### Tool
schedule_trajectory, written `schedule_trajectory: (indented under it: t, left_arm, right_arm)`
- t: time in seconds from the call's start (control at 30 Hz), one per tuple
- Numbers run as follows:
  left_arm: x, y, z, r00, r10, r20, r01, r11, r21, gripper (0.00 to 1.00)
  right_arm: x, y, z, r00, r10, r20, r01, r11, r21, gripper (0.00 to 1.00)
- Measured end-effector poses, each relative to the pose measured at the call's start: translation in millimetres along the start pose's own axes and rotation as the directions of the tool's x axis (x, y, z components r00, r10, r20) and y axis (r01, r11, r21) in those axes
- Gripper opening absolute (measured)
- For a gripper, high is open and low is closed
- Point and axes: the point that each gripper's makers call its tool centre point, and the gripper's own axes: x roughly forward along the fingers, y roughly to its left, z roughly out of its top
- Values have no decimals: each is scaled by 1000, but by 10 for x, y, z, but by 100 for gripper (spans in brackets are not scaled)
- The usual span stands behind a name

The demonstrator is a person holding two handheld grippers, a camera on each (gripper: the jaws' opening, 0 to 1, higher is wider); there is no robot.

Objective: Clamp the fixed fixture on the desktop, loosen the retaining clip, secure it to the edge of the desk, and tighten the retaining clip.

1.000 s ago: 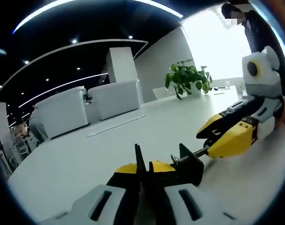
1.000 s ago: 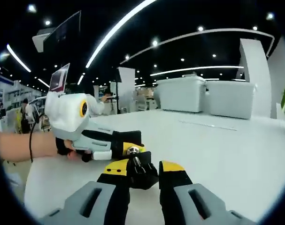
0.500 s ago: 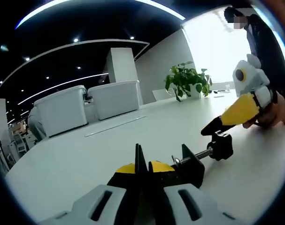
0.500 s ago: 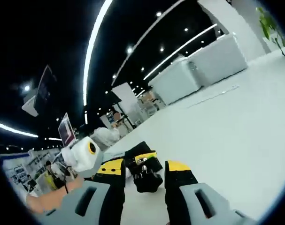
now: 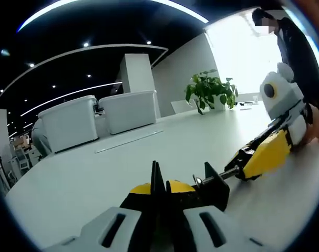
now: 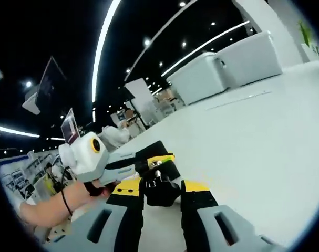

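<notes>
The black clamp fixture point(image 5: 213, 187) stands on the white desk point(image 5: 96, 178), and its thin upright plate is pinched in my left gripper point(image 5: 158, 184), which is shut on it. A metal screw point(image 5: 230, 171) runs from the fixture to its black knob point(image 6: 160, 192). My right gripper point(image 6: 162, 188) is shut on that knob, one yellow-tipped jaw on each side. In the left gripper view the right gripper point(image 5: 252, 157) comes in from the right and covers the knob. In the right gripper view the left gripper point(image 6: 160, 159) sits just behind the knob, held by a hand point(image 6: 93, 187).
The desk stretches wide and white, with a thin strip point(image 5: 129, 141) across its middle. A potted plant point(image 5: 209, 89) and two white bins point(image 5: 99, 116) stand at the far side. A person in dark clothes point(image 5: 296, 50) stands at the upper right.
Half a second ago the right gripper stood just above the bare knob; now its jaws are on the knob again. The left gripper and the fixture have stayed put.
</notes>
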Motion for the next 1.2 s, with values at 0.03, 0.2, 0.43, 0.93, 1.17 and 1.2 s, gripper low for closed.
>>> schedule_trajectory:
  t: [0.03, 0.2, 0.43, 0.93, 1.17, 1.2]
  left_arm:
    - [1, 1, 1, 1000, 2, 0, -2, 1000, 1, 7]
    - [3, 9, 1, 1000, 10, 1, -10, 1000, 3, 7]
    - [0, 14, 0, 1000, 16, 0, -16, 1000, 2, 7]
    - [1, 22, 2, 1000, 23, 1, -23, 1000, 7, 7]
    - [0, 23, 5, 1000, 25, 3, -25, 1000, 14, 7]
    - [0, 23, 6, 1000, 25, 3, -25, 1000, 14, 7]
  right_arm:
    - [2, 7, -4, 1000, -4, 0, 4, 1000, -13, 26]
    - [8, 5, 23, 999, -41, 22, 44, 983, -177, 26]
    - [-6, 74, 49, 992, -102, 69, 123, 868, -481, 26]
    - [23, 64, 71, 977, -183, 109, 203, 650, -732, 26]
    - [25, 74, 99, 970, -201, 134, 226, 567, -792, 27]
    - [20, 64, 101, 971, -200, 130, 224, 578, -784, 27]
